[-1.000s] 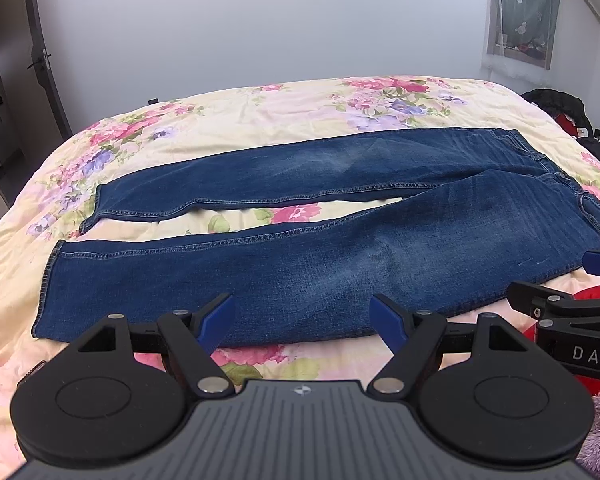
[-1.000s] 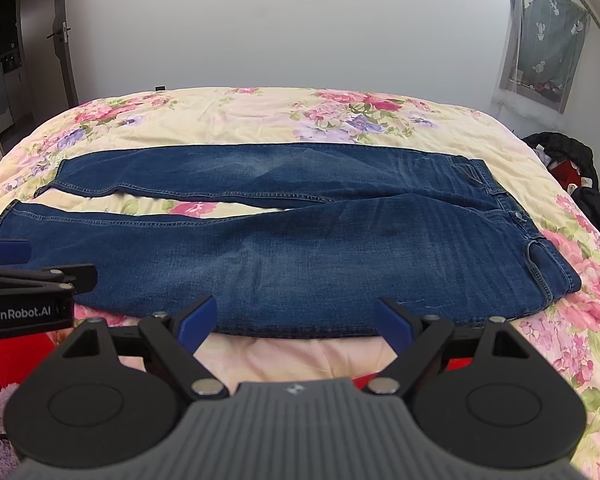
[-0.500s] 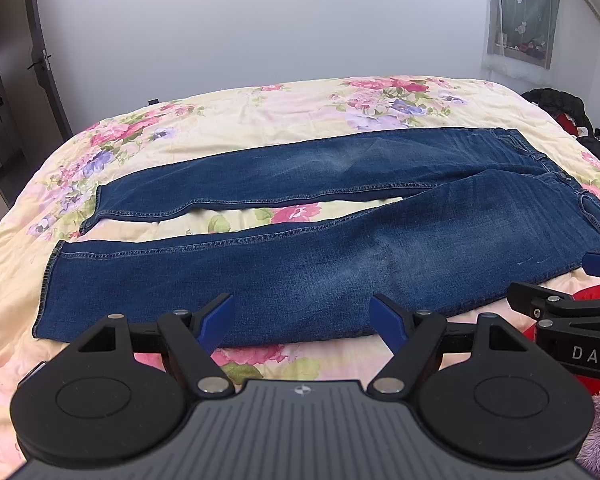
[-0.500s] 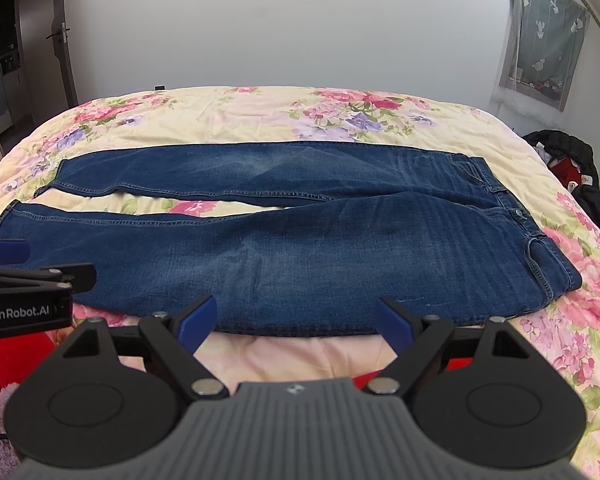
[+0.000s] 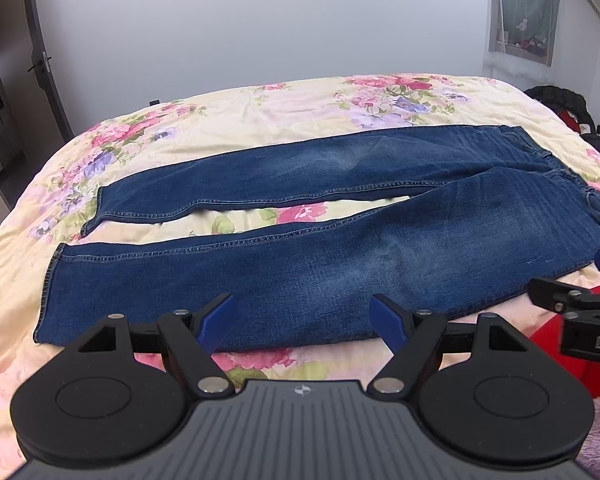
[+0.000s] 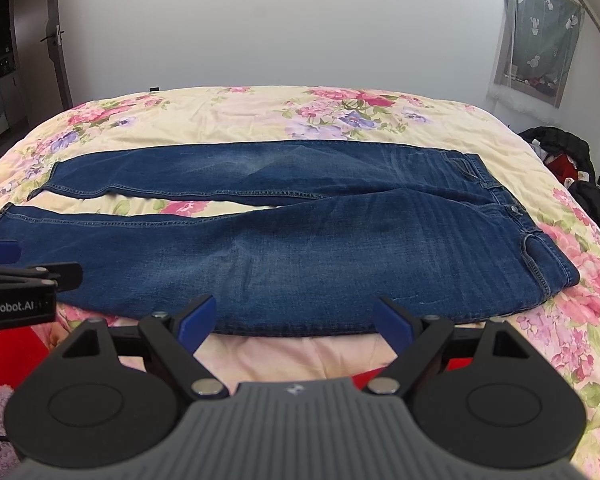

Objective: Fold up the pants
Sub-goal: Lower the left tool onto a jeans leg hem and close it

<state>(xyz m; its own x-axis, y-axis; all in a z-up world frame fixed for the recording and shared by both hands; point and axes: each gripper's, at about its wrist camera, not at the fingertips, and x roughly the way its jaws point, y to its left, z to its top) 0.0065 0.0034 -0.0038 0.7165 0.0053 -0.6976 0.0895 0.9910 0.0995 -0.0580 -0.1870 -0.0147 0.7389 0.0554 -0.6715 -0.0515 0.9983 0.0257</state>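
Here the pants lie flat and unfolded across the bedspread, waistband toward the curtain side, hems toward the door side, the two legs slightly parted. The left gripper and right gripper both hover splayed and empty just off the near edge of the pants. To fold well, I judge each should pinch the near leg's outer seam, then carry it evenly over the far leg.
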